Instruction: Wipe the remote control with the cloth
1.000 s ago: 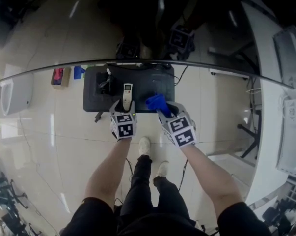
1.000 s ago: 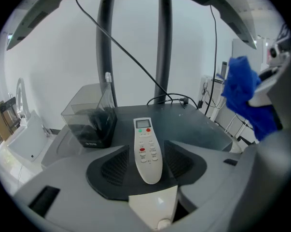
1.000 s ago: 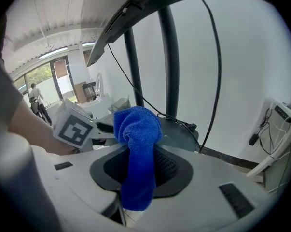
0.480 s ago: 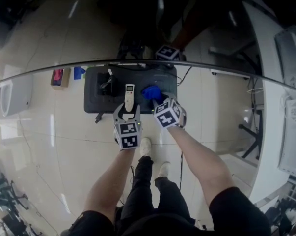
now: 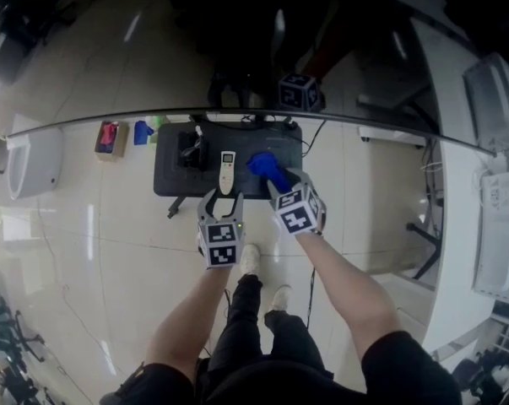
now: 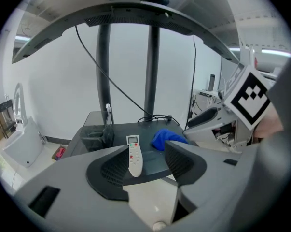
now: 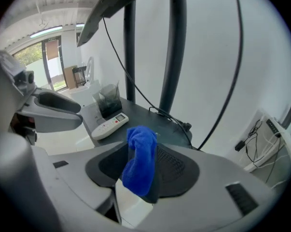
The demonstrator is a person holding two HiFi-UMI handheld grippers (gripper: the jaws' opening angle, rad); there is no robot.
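A white remote control [image 5: 227,170] lies on a small dark table [image 5: 170,180], also seen in the left gripper view [image 6: 134,154] and the right gripper view [image 7: 109,125]. My left gripper [image 5: 220,197] is open and empty [image 6: 145,163], a little short of the remote's near end. A blue cloth [image 5: 267,167] sits bunched just right of the remote. My right gripper [image 5: 279,184] is at the cloth and its jaws are opening. The cloth [image 7: 139,161] hangs between them, clinging to the right-hand jaw, with a gap to the other pad.
A black holder [image 5: 189,146] stands on the table's left part and cables run along its far edge. Red [image 5: 109,136] and blue [image 5: 139,131] items lie on the floor at left. A marker cube [image 5: 298,91] sits beyond the table. A white desk [image 5: 457,184] runs along the right.
My left gripper has drawn back from the remote's near end toward me. My right gripper has carried the cloth forward and leftward over the table.
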